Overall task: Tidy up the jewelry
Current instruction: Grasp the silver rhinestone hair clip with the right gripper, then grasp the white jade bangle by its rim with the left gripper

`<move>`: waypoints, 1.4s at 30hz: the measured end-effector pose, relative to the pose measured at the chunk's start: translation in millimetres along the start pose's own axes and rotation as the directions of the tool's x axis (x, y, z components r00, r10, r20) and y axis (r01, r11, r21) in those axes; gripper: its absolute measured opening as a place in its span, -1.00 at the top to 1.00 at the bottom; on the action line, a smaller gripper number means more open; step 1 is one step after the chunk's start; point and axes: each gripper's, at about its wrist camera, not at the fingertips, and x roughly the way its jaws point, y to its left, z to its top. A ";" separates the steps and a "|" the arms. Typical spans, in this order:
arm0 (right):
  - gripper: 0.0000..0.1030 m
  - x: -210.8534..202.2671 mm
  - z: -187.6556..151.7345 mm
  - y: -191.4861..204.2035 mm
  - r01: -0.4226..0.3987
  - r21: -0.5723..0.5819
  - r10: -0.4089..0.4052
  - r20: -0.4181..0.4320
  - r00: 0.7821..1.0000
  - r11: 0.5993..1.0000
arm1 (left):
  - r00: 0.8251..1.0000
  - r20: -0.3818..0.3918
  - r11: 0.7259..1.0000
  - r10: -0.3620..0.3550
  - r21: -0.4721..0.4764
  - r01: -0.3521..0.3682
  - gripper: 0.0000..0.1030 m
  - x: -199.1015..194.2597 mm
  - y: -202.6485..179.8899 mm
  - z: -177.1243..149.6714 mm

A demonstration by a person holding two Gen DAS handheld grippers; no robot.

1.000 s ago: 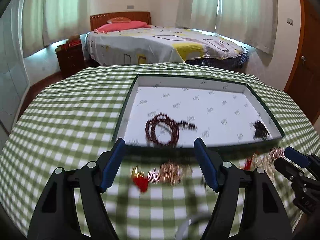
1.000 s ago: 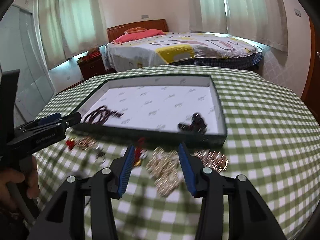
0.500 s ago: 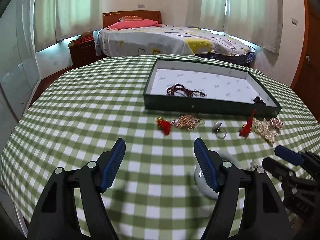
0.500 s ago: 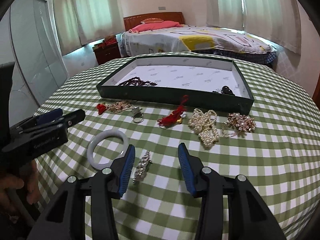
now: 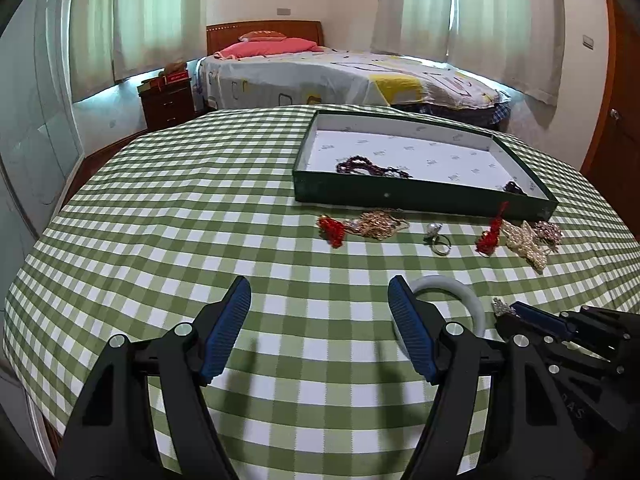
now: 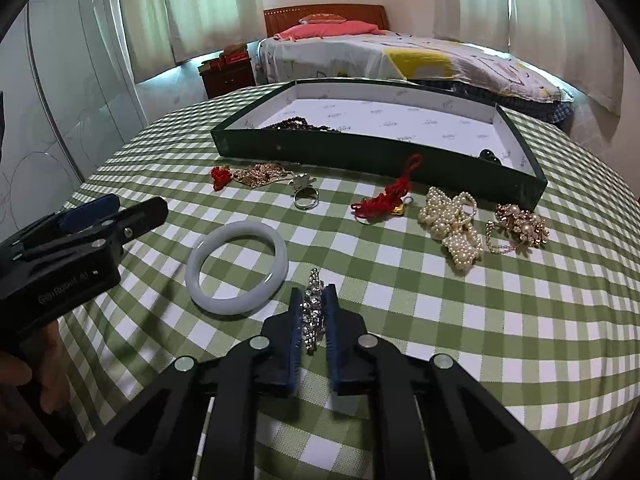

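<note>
My right gripper (image 6: 313, 300) is shut on a silver rhinestone clip (image 6: 312, 312) on the green checked tablecloth; it also shows in the left wrist view (image 5: 505, 312). A white jade bangle (image 6: 237, 267) lies just left of it. My left gripper (image 5: 319, 296) is open and empty above the cloth, left of the bangle (image 5: 460, 288). The dark green tray (image 6: 532, 168) holds a dark bead necklace (image 6: 298, 124) and a small dark piece (image 6: 489, 155). In front of it lie a gold chain with red tassel (image 6: 256, 174), a ring (image 6: 306, 200), a red cord charm (image 6: 384, 200), pearls (image 6: 454, 224) and a gold brooch (image 6: 520, 226).
The round table's edge curves close at the left and front. A bed (image 5: 344, 76) and a wooden nightstand (image 5: 166, 100) stand beyond the table. A wooden door (image 5: 618, 100) is at the right.
Both grippers drew back from the tray toward the near side of the table. My right gripper has closed on the rhinestone clip beside the bangle.
</note>
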 end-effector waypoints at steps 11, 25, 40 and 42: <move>0.77 -15.8 1.2 -36.6 0.024 0.084 -0.027 0.031 0.999 0.996 | 0.995 -0.023 0.995 -0.100 0.025 0.100 -0.49 7.3 -35.3 -3.6; 0.77 -31.2 -9.1 -85.5 0.053 0.196 -0.066 0.061 0.996 0.979 | 0.986 -0.120 0.990 -0.117 0.067 0.126 -0.50 37.5 -72.6 -8.6; 0.77 -29.5 -10.8 -84.6 0.049 0.194 -0.061 0.059 0.996 0.980 | 0.988 -0.109 0.988 -0.105 0.103 0.116 -0.34 33.4 -76.2 -14.0; 0.77 -29.9 -10.8 -83.9 0.051 0.190 -0.064 0.060 0.996 0.980 | 0.988 -0.109 0.987 -0.112 0.101 0.123 -0.34 32.6 -75.6 -13.8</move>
